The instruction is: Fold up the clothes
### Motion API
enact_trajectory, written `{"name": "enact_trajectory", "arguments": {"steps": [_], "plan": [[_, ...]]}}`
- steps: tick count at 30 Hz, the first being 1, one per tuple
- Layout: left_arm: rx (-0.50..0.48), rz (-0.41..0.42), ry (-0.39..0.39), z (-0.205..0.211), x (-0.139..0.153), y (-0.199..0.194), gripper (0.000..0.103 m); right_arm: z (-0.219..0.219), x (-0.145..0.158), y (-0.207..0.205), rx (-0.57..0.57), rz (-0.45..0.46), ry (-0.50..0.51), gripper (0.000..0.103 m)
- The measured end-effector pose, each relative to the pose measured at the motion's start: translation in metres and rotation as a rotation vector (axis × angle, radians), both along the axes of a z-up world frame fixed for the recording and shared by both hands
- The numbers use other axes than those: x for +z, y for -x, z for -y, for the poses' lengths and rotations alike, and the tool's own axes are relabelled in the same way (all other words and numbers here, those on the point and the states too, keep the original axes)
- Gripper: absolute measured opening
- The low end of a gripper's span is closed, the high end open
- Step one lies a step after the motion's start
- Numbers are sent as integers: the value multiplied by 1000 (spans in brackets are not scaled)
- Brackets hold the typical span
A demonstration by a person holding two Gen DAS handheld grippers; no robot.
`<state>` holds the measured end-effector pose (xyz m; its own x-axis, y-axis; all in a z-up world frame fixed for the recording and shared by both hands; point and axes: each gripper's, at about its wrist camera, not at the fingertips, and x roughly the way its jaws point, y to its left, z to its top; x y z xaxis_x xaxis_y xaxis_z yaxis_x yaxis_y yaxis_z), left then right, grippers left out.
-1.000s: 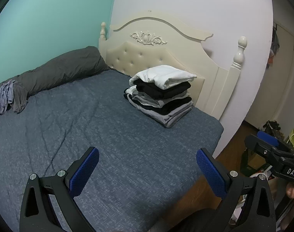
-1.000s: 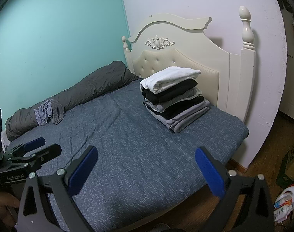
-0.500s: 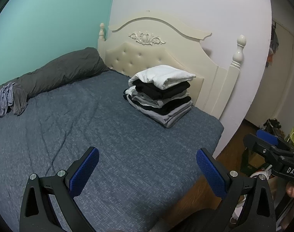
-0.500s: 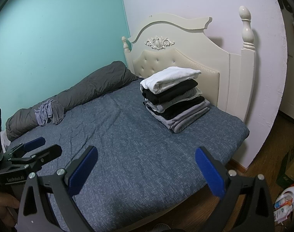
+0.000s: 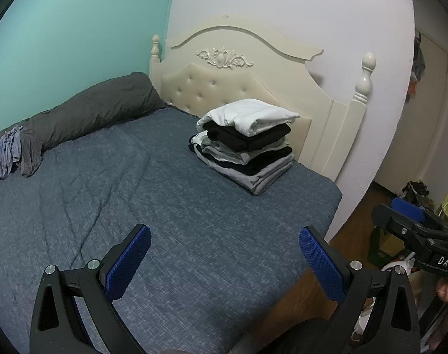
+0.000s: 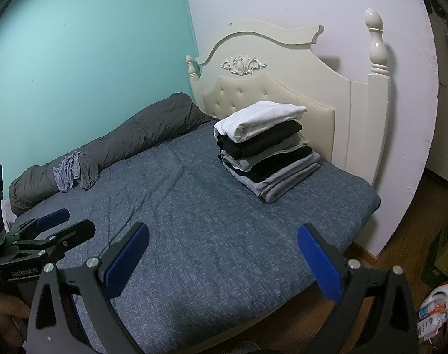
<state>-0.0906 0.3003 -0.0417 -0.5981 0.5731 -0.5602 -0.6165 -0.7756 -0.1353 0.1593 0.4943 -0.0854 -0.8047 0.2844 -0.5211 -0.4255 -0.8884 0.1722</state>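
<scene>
Nearest to us: we are holding the left tongs [image 5: 224, 261] wide apart, blue pads [image 5: 129, 266] gripping nothing, hanging over the near edge of the bed [image 5: 171, 224]. We are holding the right tongs [image 6: 222, 261] just beside them on the right, equally spread and empty, over the same blue-grey cover.

Ahead of both tongs the cover is lying bare, only lightly creased.

Farther ahead and slightly right of the tongs, a stack of folded clothes [image 5: 246, 144] is sitting against the padded headboard [image 5: 224, 88]: white piece on top, then black and grey layers.

Farthest, well off to the left of the tongs, a crumpled grey-blue garment [image 5: 13, 152] is lying against the rolled dark duvet [image 5: 85, 112] along the teal wall. We are judging this the only piece left unfolded.

Handling, as a guess: thin, light, limp cloth that will sag and bunch. We are thinking of pinching an outer hem or corner with each tongs, lifting it clear of the duvet, and spreading it flat on the bare cover. Which edge is which we cannot tell while it is wadded.
</scene>
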Motion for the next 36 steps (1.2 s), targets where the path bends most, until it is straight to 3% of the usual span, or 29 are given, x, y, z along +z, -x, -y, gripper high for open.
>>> {"name": "enact_trajectory", "arguments": {"steps": [36], "plan": [[9,-5,6,1,-1,-1,103,-3,0,-2,-19,-7,4,103]]}}
